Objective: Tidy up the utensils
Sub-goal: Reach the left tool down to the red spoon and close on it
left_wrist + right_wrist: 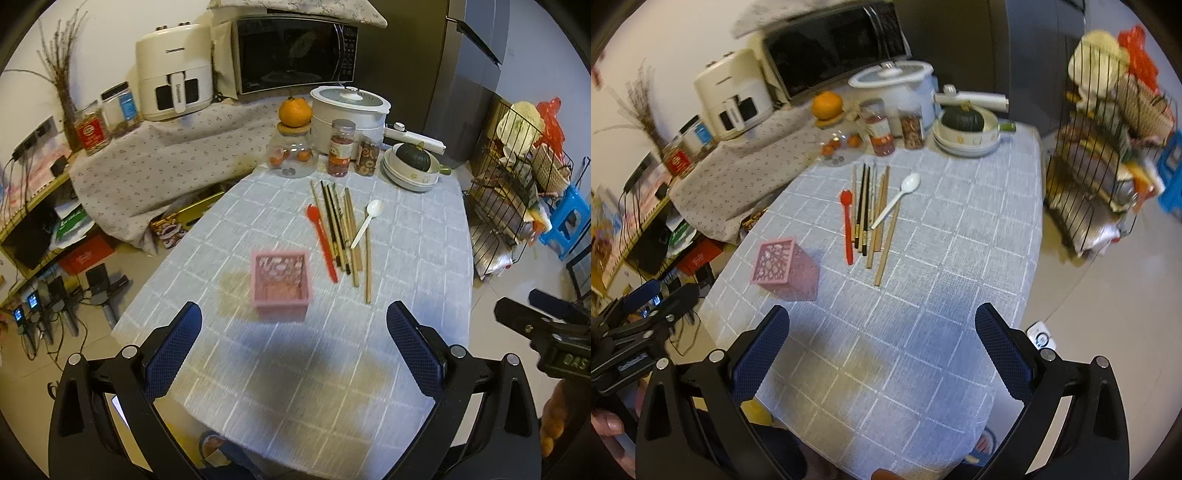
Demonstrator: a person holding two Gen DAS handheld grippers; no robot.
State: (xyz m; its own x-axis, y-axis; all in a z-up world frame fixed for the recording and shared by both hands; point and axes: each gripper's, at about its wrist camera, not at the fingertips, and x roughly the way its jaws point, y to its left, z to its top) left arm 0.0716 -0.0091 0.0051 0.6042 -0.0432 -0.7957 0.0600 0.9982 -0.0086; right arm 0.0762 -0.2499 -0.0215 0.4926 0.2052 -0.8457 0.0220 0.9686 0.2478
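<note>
Both grippers hover over the near end of the desk [424, 236], covered in a grey-blue checked cloth. Left gripper [293, 321]: fingers spread wide, released, nothing between them. Right gripper [881, 325]: same, fingers apart and empty. Each gripper shows at the edge of the other's view, left one at the far left of the right wrist view, right one at the far right of the left wrist view.

Pink holder [280, 284], square, openwork walls, stands upright on the desk, directly ahead of the left gripper and apart from it. Looks empty inside as far as the left wrist view shows. In the right wrist view it sits ahead and to the left [785, 267].

Utensils lie flat in a loose bundle just right of the holder, not touching it:
- red spoon [322, 242], leftmost, bowl at the far end
- chopsticks [341, 232], a mix of dark and light wooden ones, roughly parallel, pointing away from the cameras
- white spoon [365, 227], on the right side, angled across the light chopsticks, handle resting on them

Behind the utensils, at the desk's far end: glass jar [291, 157] with an orange [294, 112] on its lid, two snack jars [341, 152], white cooker [349, 110], stacked bowls [410, 170] with a dark green squash on top.

Right wrist view is motion-blurred toward the edges.
</note>
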